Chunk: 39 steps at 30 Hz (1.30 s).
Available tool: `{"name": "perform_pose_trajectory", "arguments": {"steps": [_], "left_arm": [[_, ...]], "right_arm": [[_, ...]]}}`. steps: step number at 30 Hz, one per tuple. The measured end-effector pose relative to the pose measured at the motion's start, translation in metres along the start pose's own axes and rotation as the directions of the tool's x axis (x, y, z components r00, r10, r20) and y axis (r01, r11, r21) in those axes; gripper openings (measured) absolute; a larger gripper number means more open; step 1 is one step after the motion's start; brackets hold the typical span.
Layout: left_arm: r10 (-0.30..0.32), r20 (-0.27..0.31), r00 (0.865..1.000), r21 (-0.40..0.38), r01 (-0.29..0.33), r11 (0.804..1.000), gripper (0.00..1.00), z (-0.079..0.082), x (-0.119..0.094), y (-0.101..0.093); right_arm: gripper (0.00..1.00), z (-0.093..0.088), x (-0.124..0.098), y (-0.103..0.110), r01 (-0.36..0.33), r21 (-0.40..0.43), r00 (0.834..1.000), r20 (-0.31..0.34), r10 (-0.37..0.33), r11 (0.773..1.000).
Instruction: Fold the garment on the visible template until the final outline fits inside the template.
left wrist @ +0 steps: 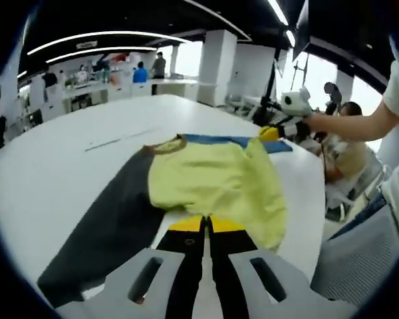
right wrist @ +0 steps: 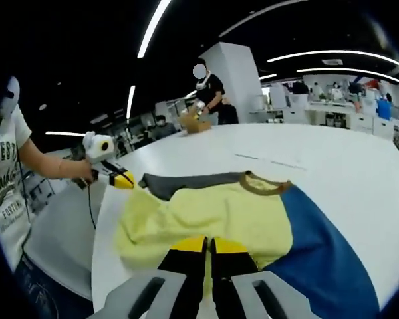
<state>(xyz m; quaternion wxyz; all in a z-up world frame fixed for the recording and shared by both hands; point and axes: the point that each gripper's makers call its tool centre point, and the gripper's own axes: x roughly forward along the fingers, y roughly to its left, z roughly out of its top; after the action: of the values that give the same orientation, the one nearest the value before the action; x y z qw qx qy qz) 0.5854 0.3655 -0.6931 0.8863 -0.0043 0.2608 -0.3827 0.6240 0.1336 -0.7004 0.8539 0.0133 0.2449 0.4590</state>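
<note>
Left gripper view: the left gripper (left wrist: 205, 224) rises from the bottom edge, its two black jaws with yellow tips drawn together, the tips at the near hem of the garment (left wrist: 213, 179); whether cloth is pinched between them cannot be told. The garment lies flat on the white tabletop (left wrist: 66, 159), a yellow body with a brown collar (left wrist: 165, 146), one dark grey sleeve (left wrist: 113, 222) stretched toward the near left and a blue sleeve (left wrist: 219, 140) along the far edge. At the far right corner of the garment, the right gripper (left wrist: 271, 133) shows as a yellow tip touching the blue cloth, held by a person's hand (left wrist: 304, 125); how its jaws stand cannot be told here. Other people stand at benches in the background. Right gripper view: the right gripper (right wrist: 207, 246) comes up from the bottom with its yellow-tipped jaws together over the near yellow hem; a grip on the cloth cannot be confirmed. The garment (right wrist: 213, 216) is spread on the tabletop (right wrist: 332, 166), blue sleeve (right wrist: 319, 252) running to the near right, grey sleeve (right wrist: 186, 183) at the far left, collar (right wrist: 265, 183) on the far side. The left gripper (right wrist: 123, 179) enters from the left at the garment's far left corner, near the grey sleeve, held by a person in a white printed shirt (right wrist: 3, 179).
</note>
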Motion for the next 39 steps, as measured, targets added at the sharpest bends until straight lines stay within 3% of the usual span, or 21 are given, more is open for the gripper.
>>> {"name": "perform_pose_trajectory", "arguments": {"steps": [6, 10, 16, 25, 31, 39], "left_arm": [[0.065, 0.010, 0.998, -0.079, -0.064, 0.995, 0.00, 0.003, 0.013, 0.020], [0.107, -0.033, 0.994, -0.130, -0.110, 0.985, 0.00, -0.003, 0.029, 0.028], [0.146, -0.085, 0.986, -0.155, -0.158, 0.975, 0.00, -0.014, 0.047, 0.037], [0.151, -0.088, 0.985, -0.239, -0.168, 0.956, 0.00, -0.018, 0.068, 0.044], [0.153, -0.100, 0.983, -0.223, -0.172, 0.960, 0.00, -0.022, 0.080, 0.043], [0.161, -0.114, 0.980, -0.138, -0.176, 0.975, 0.00, -0.026, 0.091, 0.044]], "right_arm": [[0.00, -0.013, 0.028, -0.028, 0.114, -0.005, 0.991, -0.071, -0.114, 0.994], [0.00, -0.025, 0.036, -0.044, 0.186, 0.002, 0.975, -0.128, -0.184, 0.983], [0.00, -0.036, 0.041, -0.054, 0.231, 0.016, 0.958, -0.175, -0.225, 0.973], [0.00, -0.046, 0.046, -0.061, 0.268, -0.004, 0.940, -0.220, -0.262, 0.963], [0.00, -0.050, 0.047, -0.062, 0.276, -0.008, 0.933, -0.237, -0.270, 0.961], [0.00, -0.052, 0.047, -0.062, 0.275, 0.020, 0.934, -0.242, -0.262, 0.961]]}}
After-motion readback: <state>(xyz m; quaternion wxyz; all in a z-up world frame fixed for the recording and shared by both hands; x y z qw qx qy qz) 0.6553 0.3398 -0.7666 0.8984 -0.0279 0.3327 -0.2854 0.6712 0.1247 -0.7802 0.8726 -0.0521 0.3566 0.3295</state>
